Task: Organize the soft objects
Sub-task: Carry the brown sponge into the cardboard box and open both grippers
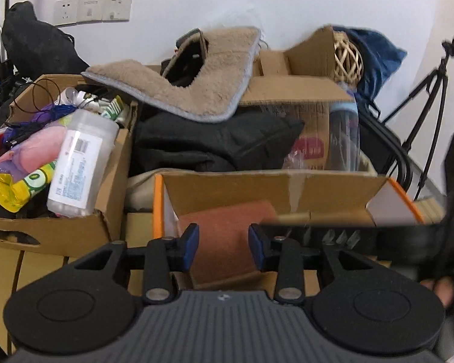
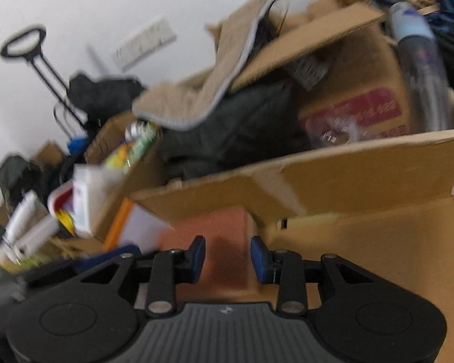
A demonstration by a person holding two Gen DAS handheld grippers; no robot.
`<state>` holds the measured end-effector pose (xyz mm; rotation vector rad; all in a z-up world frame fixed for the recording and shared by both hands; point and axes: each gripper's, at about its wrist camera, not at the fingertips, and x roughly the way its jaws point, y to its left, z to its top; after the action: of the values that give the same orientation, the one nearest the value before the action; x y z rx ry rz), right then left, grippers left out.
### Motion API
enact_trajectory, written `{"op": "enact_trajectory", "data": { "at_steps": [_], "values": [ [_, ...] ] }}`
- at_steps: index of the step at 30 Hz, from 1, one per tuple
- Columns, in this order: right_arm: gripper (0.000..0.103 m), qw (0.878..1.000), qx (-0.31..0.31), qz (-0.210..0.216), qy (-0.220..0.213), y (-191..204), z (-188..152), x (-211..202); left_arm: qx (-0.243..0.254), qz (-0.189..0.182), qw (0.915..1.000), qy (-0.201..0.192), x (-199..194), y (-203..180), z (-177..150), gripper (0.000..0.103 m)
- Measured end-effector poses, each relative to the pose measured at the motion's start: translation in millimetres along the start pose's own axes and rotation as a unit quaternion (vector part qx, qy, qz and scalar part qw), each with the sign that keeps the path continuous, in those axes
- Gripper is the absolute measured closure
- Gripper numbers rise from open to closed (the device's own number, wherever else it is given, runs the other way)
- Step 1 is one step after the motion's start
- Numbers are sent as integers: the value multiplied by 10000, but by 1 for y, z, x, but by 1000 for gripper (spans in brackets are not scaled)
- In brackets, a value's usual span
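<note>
Left wrist view. The left gripper hangs with its jaws wide and empty, its blue-padded fingertips flanking, without touching, a rust-orange foam sponge that lies inside an orange-edged cardboard box. At 12 o'clock from the box, a black folded garment sits in the pile, and a tan fleece mat with grey edging is draped over it, tilted upward toward 1 o'clock. At 9 o'clock, an open carton holds a clear plastic jar lying on its side, a pink soft bundle and a yellow packet. At 2 o'clock a wicker ball rests against a blue cloth; a water bottle stands upright just below it.

Right wrist view (motion-blurred, tilted). The right gripper is likewise spread wide, holding nothing, above the same sponge in the box. The fleece mat and the black garment lie at 12 o'clock; the bottle at 2 o'clock.
</note>
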<state>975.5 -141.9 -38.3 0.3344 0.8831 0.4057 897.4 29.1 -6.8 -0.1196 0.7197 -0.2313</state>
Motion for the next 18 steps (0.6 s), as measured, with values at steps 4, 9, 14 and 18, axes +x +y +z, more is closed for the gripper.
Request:
{"op": "enact_trajectory", "data": {
  "at_steps": [4, 9, 14, 18],
  "values": [
    [66, 9998, 51, 196, -82, 0, -3, -4, 22, 79, 9995, -318, -15, 3, 0, 54],
    [65, 9992, -32, 150, -382, 6, -1, -56, 138, 142, 9988, -459, -56, -13, 5, 54],
    [49, 9967, -386, 119, -703, 14, -16, -151, 316, 92, 9962, -805, -141, -34, -2, 38],
    [47, 9922, -795, -23, -961, 10, -51, -236, 544, 169, 9928, -1050, -216, -47, -29, 28]
  ]
}}
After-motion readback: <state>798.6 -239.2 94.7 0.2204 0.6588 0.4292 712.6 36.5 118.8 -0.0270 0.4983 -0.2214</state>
